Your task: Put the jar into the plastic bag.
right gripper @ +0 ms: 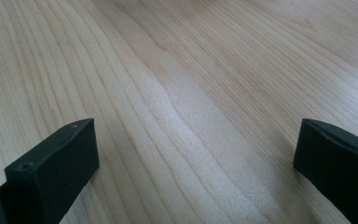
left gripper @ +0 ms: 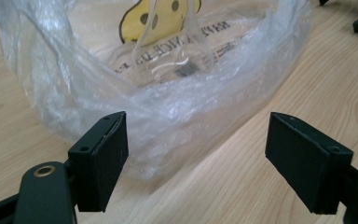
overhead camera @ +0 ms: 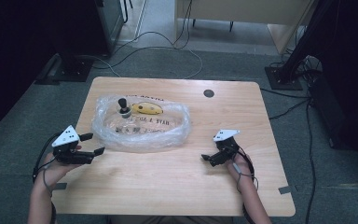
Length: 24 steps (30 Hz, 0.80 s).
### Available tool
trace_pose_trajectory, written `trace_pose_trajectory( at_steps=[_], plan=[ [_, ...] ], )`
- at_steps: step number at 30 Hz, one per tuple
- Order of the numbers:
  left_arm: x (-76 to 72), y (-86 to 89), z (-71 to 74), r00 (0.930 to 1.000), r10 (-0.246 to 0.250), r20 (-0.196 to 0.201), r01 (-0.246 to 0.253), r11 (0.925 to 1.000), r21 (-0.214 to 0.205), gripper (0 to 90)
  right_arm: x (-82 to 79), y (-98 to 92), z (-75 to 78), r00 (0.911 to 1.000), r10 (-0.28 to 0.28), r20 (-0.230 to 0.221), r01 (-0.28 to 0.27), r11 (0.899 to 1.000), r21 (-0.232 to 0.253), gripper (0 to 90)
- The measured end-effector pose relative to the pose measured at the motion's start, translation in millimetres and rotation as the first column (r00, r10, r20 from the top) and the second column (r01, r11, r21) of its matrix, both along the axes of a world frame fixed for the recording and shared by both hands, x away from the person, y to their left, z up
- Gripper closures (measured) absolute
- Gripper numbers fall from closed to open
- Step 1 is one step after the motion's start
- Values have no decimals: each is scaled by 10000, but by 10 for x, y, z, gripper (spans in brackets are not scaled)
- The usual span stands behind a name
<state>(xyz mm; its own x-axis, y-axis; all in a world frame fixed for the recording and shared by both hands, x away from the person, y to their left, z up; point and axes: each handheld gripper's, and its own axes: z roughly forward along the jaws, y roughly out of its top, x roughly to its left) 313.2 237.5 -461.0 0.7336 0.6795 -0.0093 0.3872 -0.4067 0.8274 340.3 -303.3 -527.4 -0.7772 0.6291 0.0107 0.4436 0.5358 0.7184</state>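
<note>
Matt wood table [overhead camera: 177, 177], crinkly plastic bag [overhead camera: 140, 135]

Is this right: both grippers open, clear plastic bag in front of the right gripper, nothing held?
One error: the clear crinkled plastic bag lies in front of the left gripper, as the left gripper view shows. The right gripper faces bare wooden table. Both are open, holding nothing.

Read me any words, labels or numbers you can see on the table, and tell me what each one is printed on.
"HAVE A NI…", upside down and cut off by folds, apparently "HAVE A NICE DAY": on the clear crinkled plastic bag, below its yellow smiley print.
A second printed line above the smiley: too blurred to read.
A small barcode-like mark on the bag: too small to read.
</note>
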Motion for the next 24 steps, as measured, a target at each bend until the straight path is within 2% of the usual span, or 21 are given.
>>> trace_pose_trajectory(
  at_steps=[5,21,24],
  plan=[
    [38,39,-101,9994,191,-286,-187,9997,153,215,0,0,0,10000,-1,-2,1,10000,-1,0],
    [117,84,-377,9970,295,-720,-266,9988,405,214,0,0,0,10000,0,0,0,10000,-1,0],
    [132,78,-428,9960,324,-838,-276,9980,571,214,0,0,0,10000,-1,-2,1,10000,0,0]
  ],
)
